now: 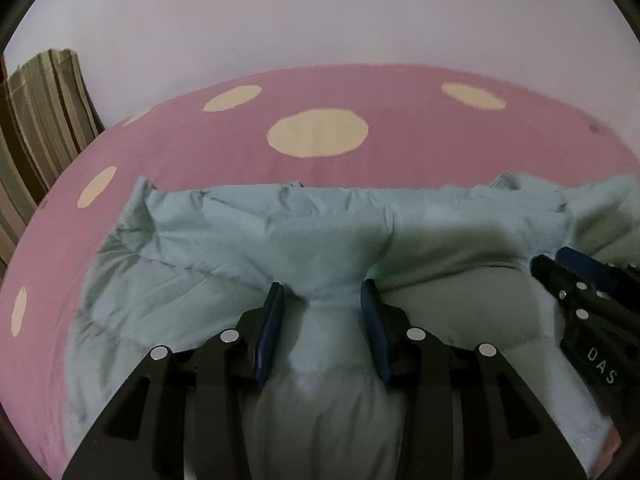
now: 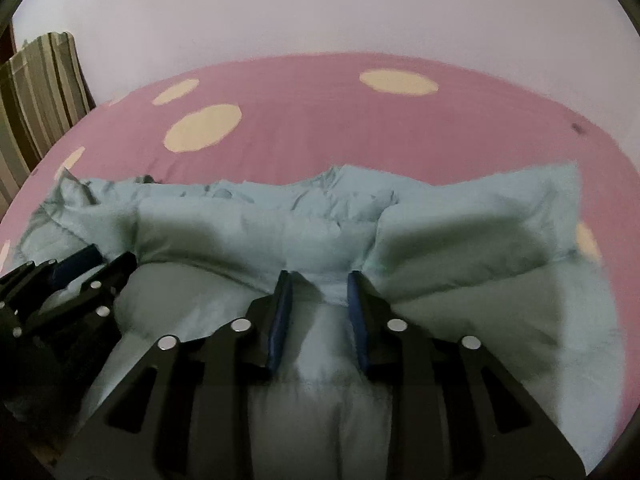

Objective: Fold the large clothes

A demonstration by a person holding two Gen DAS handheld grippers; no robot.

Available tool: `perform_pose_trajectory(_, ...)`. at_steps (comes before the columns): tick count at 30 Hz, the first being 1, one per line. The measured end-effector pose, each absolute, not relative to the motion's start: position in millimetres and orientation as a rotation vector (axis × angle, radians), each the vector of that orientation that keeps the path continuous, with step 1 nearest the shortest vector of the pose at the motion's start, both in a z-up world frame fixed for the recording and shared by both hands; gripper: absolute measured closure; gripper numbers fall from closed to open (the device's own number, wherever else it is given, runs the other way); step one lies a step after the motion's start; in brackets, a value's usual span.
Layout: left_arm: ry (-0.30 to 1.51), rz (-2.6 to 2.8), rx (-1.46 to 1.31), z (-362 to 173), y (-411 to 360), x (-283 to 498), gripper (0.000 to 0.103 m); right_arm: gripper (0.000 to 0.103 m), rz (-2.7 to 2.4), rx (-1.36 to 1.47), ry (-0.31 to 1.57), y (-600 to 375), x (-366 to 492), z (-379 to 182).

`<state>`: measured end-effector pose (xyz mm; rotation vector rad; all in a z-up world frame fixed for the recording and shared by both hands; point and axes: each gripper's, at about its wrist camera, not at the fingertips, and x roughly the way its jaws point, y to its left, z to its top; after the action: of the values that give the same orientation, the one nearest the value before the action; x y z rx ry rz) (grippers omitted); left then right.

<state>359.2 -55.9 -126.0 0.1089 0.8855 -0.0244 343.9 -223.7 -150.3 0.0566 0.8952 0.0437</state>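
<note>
Garment: a pale blue-green padded garment (image 1: 280,232), puffy and quilted, lies spread on the bed; its far part is folded over toward the near side, so a doubled band runs across the width of it.
Garment's place: on the near part of the bed, its folded far edge running roughly parallel to the bed's far edge, with a broad strip of bare sheet between the two.
Bed: a pink sheet (image 1: 360,148) with large cream spots covers it; the far edge meets a plain pale wall (image 1: 320,20).
Left gripper (image 1: 324,296): black with blue pads, pointing down at the garment; the jaws stand partly open, and a pinched ridge of the fabric rises between them. The pads sit just beside the ridge on either side; whether they press on it cannot be told for sure, but a gap shows along the inner faces.
Right gripper (image 2: 318,286): same build, same downward tilt; the jaws stand partly open, with a ridge of the same fabric lying between the pads, not visibly squeezed.
Grippers' relation: side by side over the garment's near-middle fold, the right one showing at the right edge of the left view, the left one at the left edge of the right view; near each other, not touching.
Beyond the bed: a striped cloth (image 2: 40,88) in green, brown and cream hangs upright at the bed's far left corner, against the wall.
Light: dim; the near fabric under the grippers lies in shadow.
</note>
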Motion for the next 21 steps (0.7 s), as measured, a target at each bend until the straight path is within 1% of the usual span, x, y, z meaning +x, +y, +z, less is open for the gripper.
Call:
perform_pose_trajectory(1, 0.869, -0.028, 0.083, -119, -49, 351, 0.062, 0.062, 0.039, 0.05, 0.872, -227, 334, -143)
perform_pose_trajectory(2, 0.857, -0.028, 0.072, -115, -47, 344, 0.056, 0.06, 0.023, 0.039, 0.849, -232, 326, -138)
perform_pose_trajectory(3, 0.841, -0.028, 0.064, -113, -44, 337, 0.054, 0.06, -0.006, 0.026, 0.832, -238, 315, -134)
perform_pose_trajectory(5, 0.841, -0.04, 0.068, -117, -43, 331, 0.054, 0.06, -0.042, 0.032, 0.832, -250, 302, -136)
perform_pose_trajectory(9, 0.867, -0.044, 0.142, -143, -54, 336, 0.052, 0.061, -0.079, 0.047, 0.887, -267, 295, -165)
perform_pose_trajectory(11, 0.879, -0.05, 0.135, -151, -55, 342, 0.052, 0.061, -0.075, 0.053, 0.897, -268, 296, -176)
perform_pose_trajectory(14, 0.865, -0.063, 0.114, -141, -50, 341, 0.052, 0.061, -0.075, 0.061, 0.893, -268, 296, -169)
perform_pose_trajectory(16, 0.871, -0.084, 0.08, -129, -40, 331, 0.052, 0.059, -0.062, 0.081, 0.889, -269, 291, -157)
perform_pose_trajectory(17, 0.869, -0.088, 0.063, -123, -34, 324, 0.05, 0.056, -0.058, 0.094, 0.88, -271, 284, -151)
perform_pose_trajectory(18, 0.863, -0.082, 0.052, -119, -28, 318, 0.043, 0.049, -0.065, 0.107, 0.861, -277, 271, -144)
perform_pose_trajectory(19, 0.844, -0.066, 0.035, -111, -17, 306, 0.038, 0.047, -0.075, 0.115, 0.849, -282, 262, -139)
perform_pose_trajectory(20, 0.824, -0.049, 0.019, -105, -8, 296, 0.032, 0.046, -0.084, 0.124, 0.838, -287, 253, -135)
perform_pose_trajectory(21, 0.811, -0.031, 0.003, -100, 1, 287, 0.03, 0.046, -0.095, 0.134, 0.83, -293, 242, -131)
